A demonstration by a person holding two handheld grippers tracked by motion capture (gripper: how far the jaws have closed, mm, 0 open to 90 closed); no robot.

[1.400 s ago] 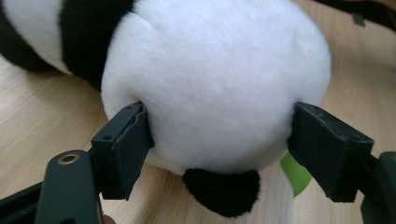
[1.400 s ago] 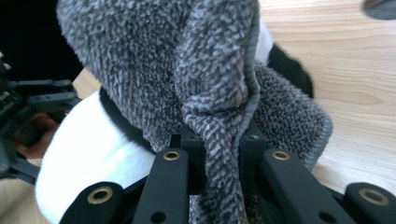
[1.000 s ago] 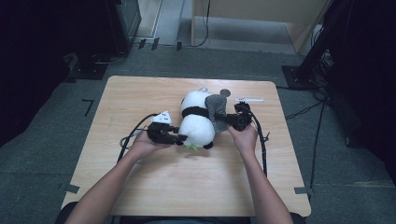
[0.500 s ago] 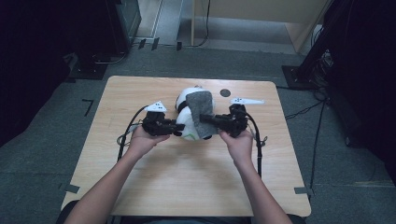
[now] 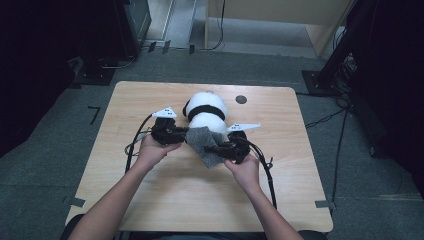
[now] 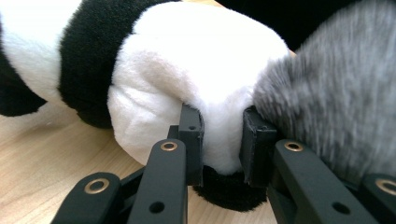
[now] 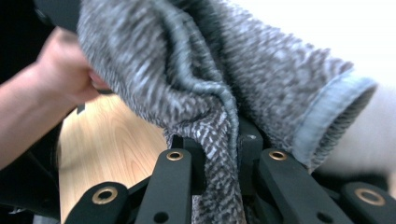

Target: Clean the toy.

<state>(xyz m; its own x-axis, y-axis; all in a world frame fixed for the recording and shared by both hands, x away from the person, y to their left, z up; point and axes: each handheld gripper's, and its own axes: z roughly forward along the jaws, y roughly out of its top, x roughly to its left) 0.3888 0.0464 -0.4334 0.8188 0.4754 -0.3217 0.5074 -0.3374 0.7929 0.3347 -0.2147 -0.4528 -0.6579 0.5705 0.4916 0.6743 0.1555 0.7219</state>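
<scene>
On the desk [image 5: 150, 200], the left claw [image 5: 184, 134] pinches the panda plush [image 5: 204, 114] at its near end, body running toward twelve o'clock, while at four o'clock the right claw [image 5: 212, 148] grips the grey sock [image 5: 204, 145].

Lighting: overhead light is falling evenly on the table [image 5: 165, 200], leaving the surrounding floor [image 5: 350, 175] dim and the side edges nearly black. Shadows: soft, short. Glare: white plush on the toy panda [image 6: 196, 60] is washing out. Focus: the grey cloth [image 7: 196, 70] is blurring close up in both gripper views; the high view is looking soft.
</scene>
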